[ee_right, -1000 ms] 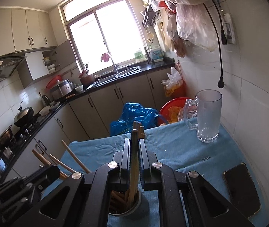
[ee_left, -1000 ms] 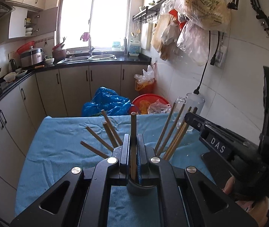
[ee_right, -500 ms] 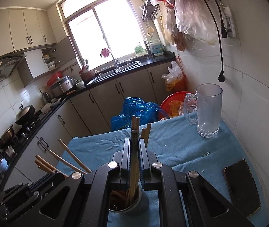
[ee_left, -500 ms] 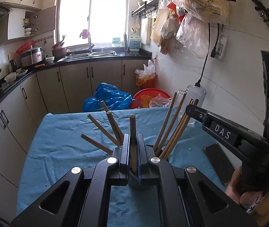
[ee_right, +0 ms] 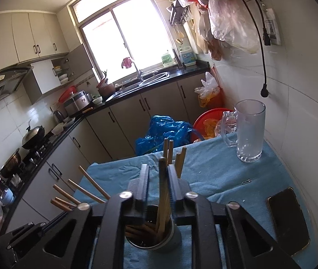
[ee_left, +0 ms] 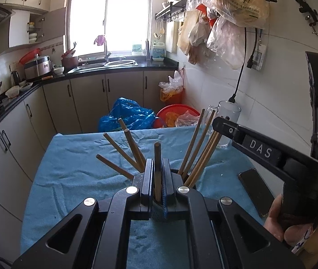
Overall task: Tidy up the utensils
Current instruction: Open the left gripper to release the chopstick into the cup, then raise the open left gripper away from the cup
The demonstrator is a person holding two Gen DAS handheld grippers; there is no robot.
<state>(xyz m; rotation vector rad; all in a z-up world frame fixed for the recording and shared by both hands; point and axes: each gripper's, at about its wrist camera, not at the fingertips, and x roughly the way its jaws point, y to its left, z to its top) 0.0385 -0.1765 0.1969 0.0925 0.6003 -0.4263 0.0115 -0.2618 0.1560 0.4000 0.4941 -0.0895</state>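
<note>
L gripper (ee_left: 157, 177) is clamped on one upright chopstick (ee_left: 157, 157), lower end inside the holder cup (ee_right: 153, 235) on the blue cloth (ee_left: 69, 168). Other chopsticks (ee_left: 194, 150) fan out of the cup to both sides. R gripper (ee_right: 157, 186): jaws have just been opening, a chopstick (ee_right: 162, 179) stands between them w/ gaps either side, dropping into the cup. Further right, glass mug (ee_right: 249, 130) near the wall; phone (ee_right: 288, 219) flat on the cloth.
</note>
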